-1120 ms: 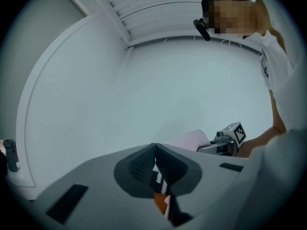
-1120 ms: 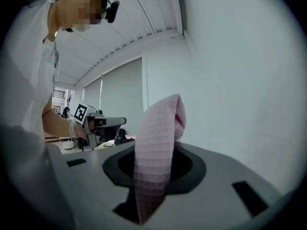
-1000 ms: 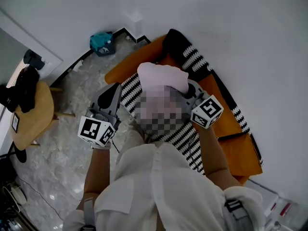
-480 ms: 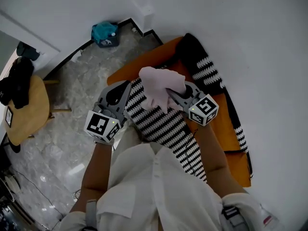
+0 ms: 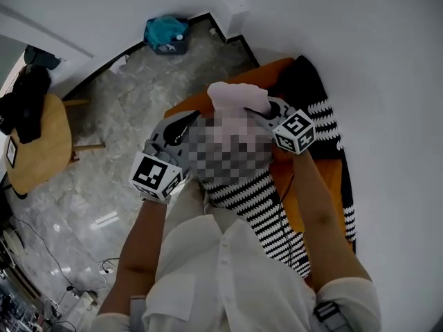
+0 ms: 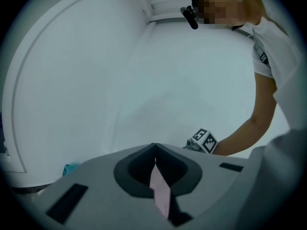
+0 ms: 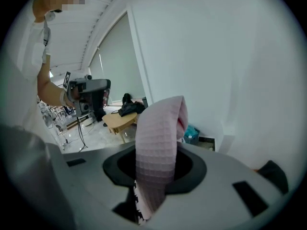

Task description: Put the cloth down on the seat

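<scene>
A pink waffle cloth (image 5: 237,97) hangs bunched between my two grippers, above the near end of the seat. The seat is an orange sofa (image 5: 324,178) with a black-and-white striped cover (image 5: 257,200) lying along it. My left gripper (image 5: 183,124) is shut, with a thin strip of the cloth (image 6: 160,195) pinched between its jaws (image 6: 154,150). My right gripper (image 5: 261,111) is shut on a thick fold of the cloth (image 7: 156,143), which arches up out of its jaws. A mosaic patch hides the lower part of the cloth in the head view.
A round wooden table (image 5: 43,154) with dark clothing (image 5: 26,106) on it stands to the left on the marble floor (image 5: 104,206). A teal bag (image 5: 166,32) lies by the white wall. Cables trail at the lower left (image 5: 41,268).
Both grippers keep their hold on the cloth. The hands and cloth have moved along the seat toward its orange end, and the head view has swung with them.
</scene>
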A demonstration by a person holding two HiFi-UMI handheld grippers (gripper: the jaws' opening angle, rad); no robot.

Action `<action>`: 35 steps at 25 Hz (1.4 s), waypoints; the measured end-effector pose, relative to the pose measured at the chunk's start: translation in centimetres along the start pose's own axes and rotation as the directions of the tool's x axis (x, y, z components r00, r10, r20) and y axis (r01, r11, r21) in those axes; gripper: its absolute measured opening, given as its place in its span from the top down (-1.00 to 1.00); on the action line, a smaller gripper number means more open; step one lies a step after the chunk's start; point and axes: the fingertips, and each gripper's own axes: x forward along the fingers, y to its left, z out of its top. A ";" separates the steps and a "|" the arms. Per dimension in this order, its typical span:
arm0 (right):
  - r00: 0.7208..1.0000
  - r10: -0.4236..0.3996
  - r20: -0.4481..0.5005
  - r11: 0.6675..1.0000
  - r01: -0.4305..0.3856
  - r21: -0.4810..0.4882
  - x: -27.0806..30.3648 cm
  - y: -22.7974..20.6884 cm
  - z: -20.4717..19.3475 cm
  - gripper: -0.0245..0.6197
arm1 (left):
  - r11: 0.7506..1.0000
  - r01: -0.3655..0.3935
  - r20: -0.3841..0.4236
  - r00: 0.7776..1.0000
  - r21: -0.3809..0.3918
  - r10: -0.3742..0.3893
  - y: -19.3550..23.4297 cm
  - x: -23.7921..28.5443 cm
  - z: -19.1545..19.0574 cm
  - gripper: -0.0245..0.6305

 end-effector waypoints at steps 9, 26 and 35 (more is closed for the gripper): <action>0.993 -0.002 -0.118 0.999 -0.004 -0.049 6.0 -5.7 -1.5 0.53 | 0.998 -0.050 -0.019 0.999 -0.033 0.049 3.2 1.7 -1.9 0.87; 0.956 -0.101 -0.276 0.979 0.046 -0.198 5.2 -8.8 -3.2 0.26 | 0.998 -0.052 -0.016 0.999 -0.043 0.051 2.6 4.1 -2.5 0.87; 0.971 -0.195 -0.141 0.970 0.170 -0.172 1.5 -9.3 0.5 0.26 | 0.998 -0.052 -0.003 0.999 -0.033 0.052 1.3 3.4 -1.9 0.87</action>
